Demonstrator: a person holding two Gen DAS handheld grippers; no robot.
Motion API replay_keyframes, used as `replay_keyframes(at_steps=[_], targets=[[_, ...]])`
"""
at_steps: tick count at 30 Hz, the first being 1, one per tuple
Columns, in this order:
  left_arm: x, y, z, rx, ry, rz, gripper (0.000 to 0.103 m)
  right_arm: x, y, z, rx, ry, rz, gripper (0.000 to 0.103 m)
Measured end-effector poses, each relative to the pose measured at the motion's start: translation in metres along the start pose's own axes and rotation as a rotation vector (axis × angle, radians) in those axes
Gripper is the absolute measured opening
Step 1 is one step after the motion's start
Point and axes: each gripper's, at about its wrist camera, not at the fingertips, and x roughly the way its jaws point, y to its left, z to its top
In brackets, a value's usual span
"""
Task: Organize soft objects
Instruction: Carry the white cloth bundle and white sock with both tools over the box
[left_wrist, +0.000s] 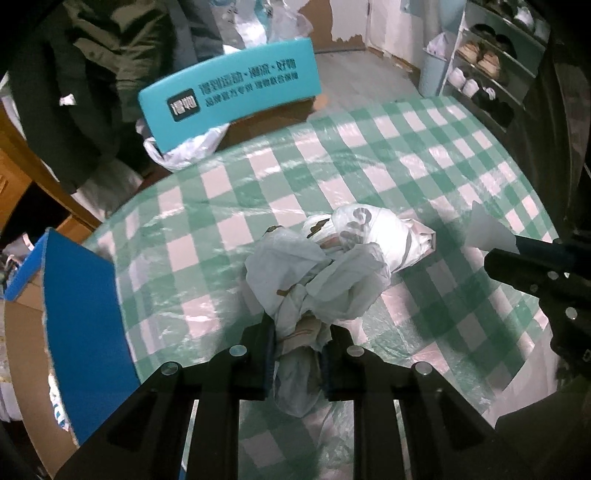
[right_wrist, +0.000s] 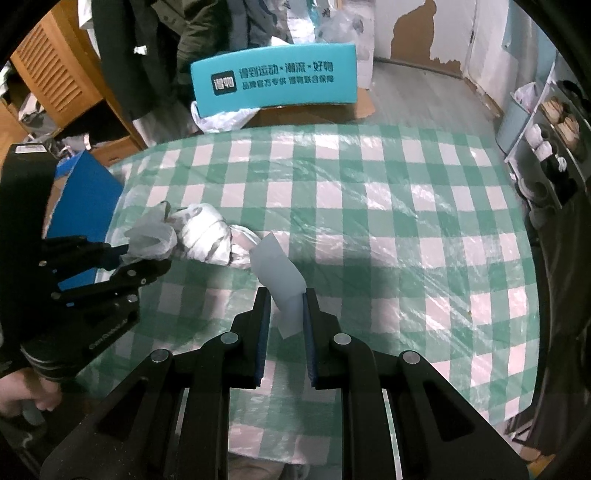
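Bags, crumpled plastic (left_wrist: 325, 266), lie bunched mid-frame on the checked worktop (left_wrist: 369, 155). Long axis runs from lower centre toward upper right. Left tongs (left_wrist: 301, 354) nearly closed, pinching the bundle's near twisted end. Right tongs (right_wrist: 286, 310) narrowly parted, gripping a pale slip (right_wrist: 279, 273); bundle lies to their upper left. Left hand nearer. Farther off, upper left: teal box (left_wrist: 229, 92).

A green-and-white checked counter (right_wrist: 369, 206) fills the view. Beyond it stands a teal box (right_wrist: 273, 79). A shoe rack (left_wrist: 487, 62) lines the wall.
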Motion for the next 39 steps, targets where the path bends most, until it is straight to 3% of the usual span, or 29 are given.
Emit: replay_keyframes(at_steps=[18, 39], targets=[[-0.065, 0.048, -0.018, -0.093, -0.103, 0.039, 0.019, -0.032, 0.046, 0.015, -0.074, -0.069, 0.051, 0.015], [-0.114, 0.111, -0.055, -0.204, -0.176, 0.094, 0.019, -0.051, 0.120, 0.037, -0.175, -0.123, 0.116, 0.015]])
